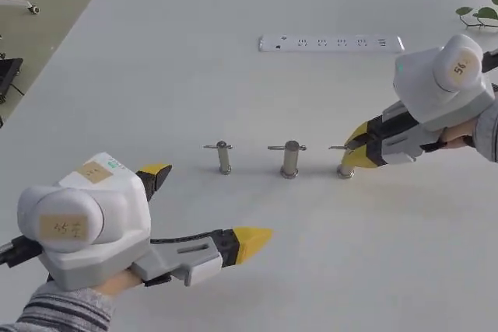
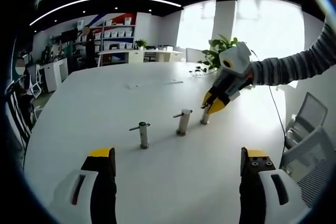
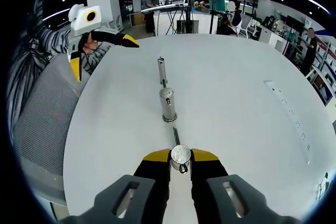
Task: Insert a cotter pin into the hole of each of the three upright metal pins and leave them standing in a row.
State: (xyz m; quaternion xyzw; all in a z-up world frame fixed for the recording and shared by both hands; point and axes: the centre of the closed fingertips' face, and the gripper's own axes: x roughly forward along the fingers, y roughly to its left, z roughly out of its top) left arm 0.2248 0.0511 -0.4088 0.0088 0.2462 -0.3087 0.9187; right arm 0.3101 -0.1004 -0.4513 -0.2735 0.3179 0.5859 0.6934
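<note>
While the left hand-held gripper (image 1: 206,204) hangs wide open, the right hand-held gripper (image 3: 181,157) clamps the end metal pin (image 1: 345,170).

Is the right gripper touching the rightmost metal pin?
Touching. In the right gripper view, the right gripper has its yellow jaw tips pressed against both sides of the rightmost pin at its round head, with no gap visible.

Three short silver cylindrical metal pins (image 1: 289,159) stood upright in a straight row, each with a thin wire cotter pin (image 1: 276,148) through its head (the rightmost one's mostly hidden).
</note>
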